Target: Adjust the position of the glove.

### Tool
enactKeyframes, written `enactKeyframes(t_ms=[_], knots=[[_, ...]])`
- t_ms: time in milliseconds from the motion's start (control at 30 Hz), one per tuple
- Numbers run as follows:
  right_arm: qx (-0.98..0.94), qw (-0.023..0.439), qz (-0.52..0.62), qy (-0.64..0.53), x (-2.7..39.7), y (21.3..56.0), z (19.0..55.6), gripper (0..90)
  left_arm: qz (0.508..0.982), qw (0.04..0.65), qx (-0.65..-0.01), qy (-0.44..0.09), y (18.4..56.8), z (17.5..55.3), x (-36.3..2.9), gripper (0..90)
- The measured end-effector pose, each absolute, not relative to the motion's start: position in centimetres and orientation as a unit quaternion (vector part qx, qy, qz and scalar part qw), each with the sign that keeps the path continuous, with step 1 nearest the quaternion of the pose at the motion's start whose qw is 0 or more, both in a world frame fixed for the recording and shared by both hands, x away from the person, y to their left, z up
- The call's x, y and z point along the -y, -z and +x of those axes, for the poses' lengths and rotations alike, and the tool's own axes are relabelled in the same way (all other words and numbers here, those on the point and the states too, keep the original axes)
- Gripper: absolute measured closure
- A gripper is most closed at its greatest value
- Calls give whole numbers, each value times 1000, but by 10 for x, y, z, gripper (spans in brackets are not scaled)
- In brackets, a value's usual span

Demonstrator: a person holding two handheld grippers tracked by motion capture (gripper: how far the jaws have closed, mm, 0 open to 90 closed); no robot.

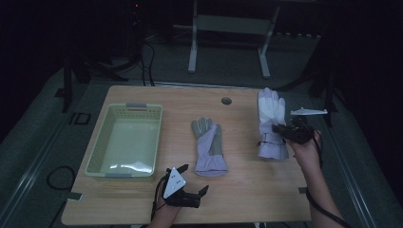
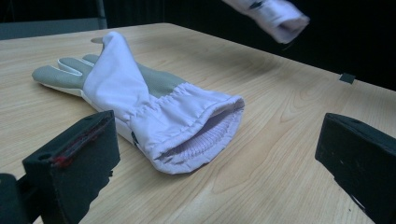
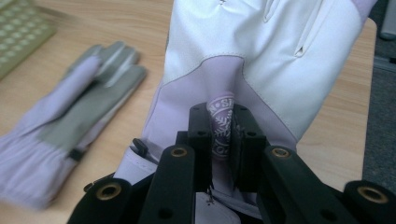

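Right gripper [image 3: 220,135] clenched on white glove [image 3: 261,51], fold pinched. Keep grip firm; carry left to basket [image 1: 124,140], clearing grey-palmed glove [image 1: 208,145].

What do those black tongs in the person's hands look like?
Both are black and blocky. The left tongs carry a pale grey three-cornered plate with small dark dots. The right tongs carry a similar plate and trail a black cable. Up close, their arms show brass-coloured rivets.

A pale green basket [image 1: 126,141] sits at nine o'clock on the wooden bench [image 1: 247,183]. A metal stand [image 1: 228,28] rises beyond at twelve o'clock.
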State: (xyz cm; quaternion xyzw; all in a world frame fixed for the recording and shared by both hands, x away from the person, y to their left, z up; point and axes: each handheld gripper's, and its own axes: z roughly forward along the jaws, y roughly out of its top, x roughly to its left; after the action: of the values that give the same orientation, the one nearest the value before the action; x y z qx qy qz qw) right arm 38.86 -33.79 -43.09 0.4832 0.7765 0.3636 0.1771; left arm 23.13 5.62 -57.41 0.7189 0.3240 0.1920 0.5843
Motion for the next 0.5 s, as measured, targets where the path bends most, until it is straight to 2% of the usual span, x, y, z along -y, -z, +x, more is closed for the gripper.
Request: enactKeyframes(t_ms=[233, 500], knots=[[-779, 185, 466, -375, 333, 417, 348, 804, 720, 584, -322, -194, 574, 231, -56, 0], [-786, 163, 468, -369, 332, 436, 328, 802, 721, 582, -320, -195, 574, 231, -56, 0]])
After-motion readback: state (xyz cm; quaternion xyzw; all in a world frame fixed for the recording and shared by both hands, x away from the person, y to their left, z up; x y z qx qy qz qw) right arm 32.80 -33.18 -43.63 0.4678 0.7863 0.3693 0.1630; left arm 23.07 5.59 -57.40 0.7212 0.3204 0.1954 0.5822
